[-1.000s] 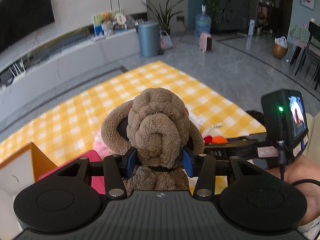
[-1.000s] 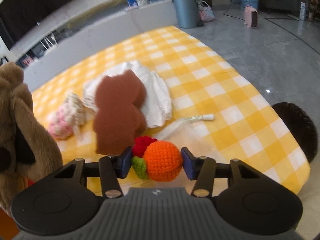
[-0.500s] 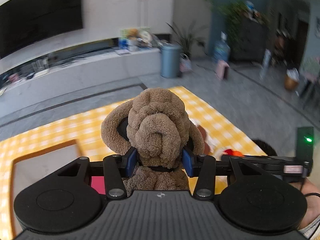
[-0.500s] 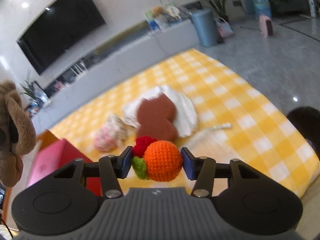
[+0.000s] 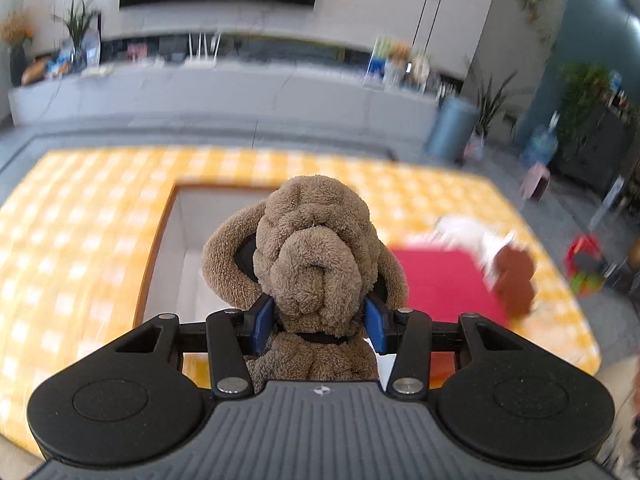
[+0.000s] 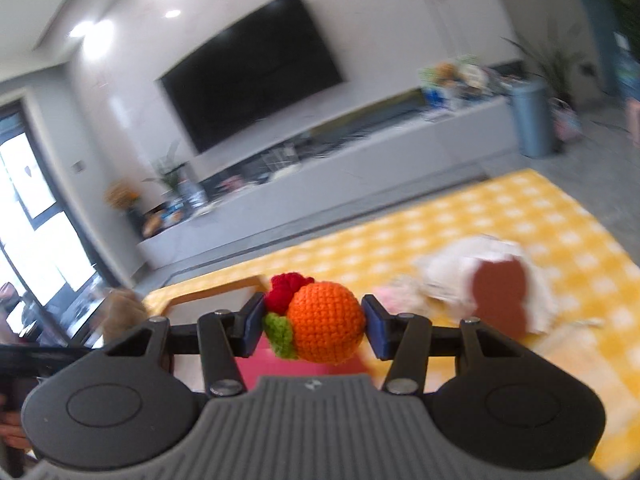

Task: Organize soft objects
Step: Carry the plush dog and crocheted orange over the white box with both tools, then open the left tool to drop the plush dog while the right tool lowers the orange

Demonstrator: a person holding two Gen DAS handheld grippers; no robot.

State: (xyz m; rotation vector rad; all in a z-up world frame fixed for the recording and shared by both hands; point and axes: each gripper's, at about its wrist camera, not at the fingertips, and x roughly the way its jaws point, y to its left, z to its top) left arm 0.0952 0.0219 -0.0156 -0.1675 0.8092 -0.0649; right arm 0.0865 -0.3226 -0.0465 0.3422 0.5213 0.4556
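Currently the left gripper [image 5: 319,326] is pinching a brown wrinkled plush dog [image 5: 314,258] at the neck between its blue fingers [image 5: 262,322], above an open wooden-rimmed box [image 5: 176,248] lying on the yellow checked blanket [image 5: 80,216]. Beside the box, a pink flat panel [image 5: 440,280] is sitting near a blurred brown bear-shaped cushion [image 5: 514,276] and white cloth [image 5: 464,232]. Meanwhile the right gripper [image 6: 314,326] is clamping an orange crocheted ball with red and green bits [image 6: 324,322] above the same blanket.

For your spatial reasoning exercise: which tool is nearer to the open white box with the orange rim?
Left. The left tool, clamping a brown plush dog, is right above the box; the right tool, clamping an orange crocheted ball, is farther back.
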